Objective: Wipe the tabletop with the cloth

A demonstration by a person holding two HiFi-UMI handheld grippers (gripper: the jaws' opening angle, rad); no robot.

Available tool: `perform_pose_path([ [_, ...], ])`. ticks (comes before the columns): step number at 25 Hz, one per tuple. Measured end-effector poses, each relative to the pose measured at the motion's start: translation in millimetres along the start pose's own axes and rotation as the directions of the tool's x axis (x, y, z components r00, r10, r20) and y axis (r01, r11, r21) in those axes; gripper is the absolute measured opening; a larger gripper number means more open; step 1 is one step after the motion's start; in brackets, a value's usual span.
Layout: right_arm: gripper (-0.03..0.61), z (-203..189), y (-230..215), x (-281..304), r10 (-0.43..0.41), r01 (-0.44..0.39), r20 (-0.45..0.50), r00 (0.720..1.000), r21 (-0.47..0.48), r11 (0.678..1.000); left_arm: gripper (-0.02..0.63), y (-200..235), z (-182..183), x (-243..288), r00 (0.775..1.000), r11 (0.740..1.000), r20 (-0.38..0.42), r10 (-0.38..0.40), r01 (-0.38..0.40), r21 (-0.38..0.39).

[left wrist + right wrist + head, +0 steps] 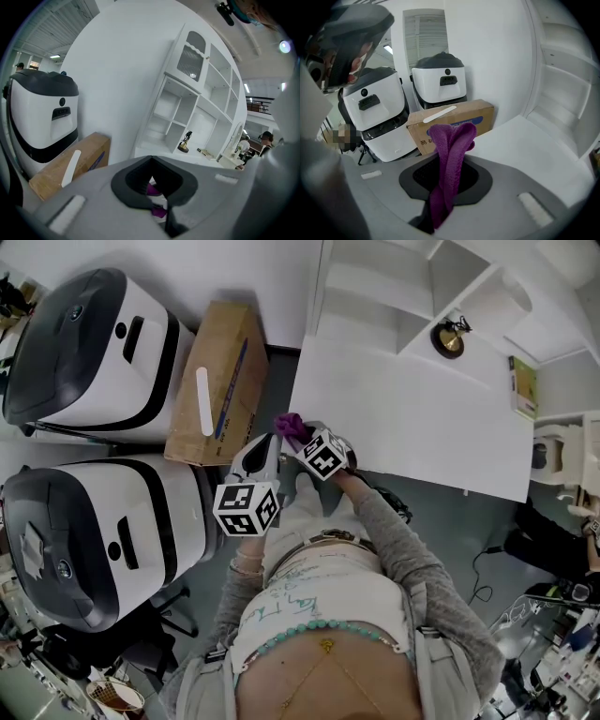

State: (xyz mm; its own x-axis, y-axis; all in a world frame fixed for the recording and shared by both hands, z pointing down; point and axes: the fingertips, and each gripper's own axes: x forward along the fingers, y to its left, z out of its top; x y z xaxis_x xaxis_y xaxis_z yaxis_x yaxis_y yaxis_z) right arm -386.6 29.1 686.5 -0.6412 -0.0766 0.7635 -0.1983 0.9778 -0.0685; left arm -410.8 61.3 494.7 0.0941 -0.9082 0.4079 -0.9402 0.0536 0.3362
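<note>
The right gripper (440, 206) pinches the purple cloth (451, 154), which bunches upright above its jaws and is clear of the white tabletop (412, 418) ahead. So narrow a wad could slip out or let the jaw tips scrape. The left gripper (157, 199), alongside, is nearly closed. A cardboard box (459, 117) stands beyond

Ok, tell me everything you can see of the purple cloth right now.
The purple cloth is soft, knitted-looking fabric, bunched into a folded strip. The right gripper is shut on its lower part, and the folded top stands up past the jaws. It is by the white tabletop's corner; I cannot tell whether they touch.
</note>
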Motion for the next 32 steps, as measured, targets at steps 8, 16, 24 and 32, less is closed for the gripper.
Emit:
perform_pose_path([
  [8, 0.081, -3.3, 8.0, -3.9, 0.004, -0.002, 0.017, 1.0, -0.07, 0.998, 0.0, -11.3, 1.8, 12.8, 0.999, 0.998, -0.02, -0.049, 0.049, 0.037],
  [16, 0.081, -14.4, 4.1, -14.6, -0.007, 0.009, 0.022, 1.0, -0.11, 0.994, 0.0, -33.0, 4.5, 23.8, 0.996, 0.994, -0.03, -0.086, 0.088, 0.067],
  [24, 0.081, -32.2, -8.5, -29.8, -0.013, 0.015, 0.02, 1.0, -0.082, 0.997, 0.0, -51.5, -4.4, 33.3, 0.995, 0.994, -0.055, -0.079, 0.083, 0.075],
  [32, 0.081, -44.7, -16.8, -39.2, -0.011, 0.013, 0.022, 1.0, -0.071, 0.997, 0.0, -70.4, -9.7, 40.7, 0.996, 0.995, -0.059, -0.064, 0.068, 0.078],
])
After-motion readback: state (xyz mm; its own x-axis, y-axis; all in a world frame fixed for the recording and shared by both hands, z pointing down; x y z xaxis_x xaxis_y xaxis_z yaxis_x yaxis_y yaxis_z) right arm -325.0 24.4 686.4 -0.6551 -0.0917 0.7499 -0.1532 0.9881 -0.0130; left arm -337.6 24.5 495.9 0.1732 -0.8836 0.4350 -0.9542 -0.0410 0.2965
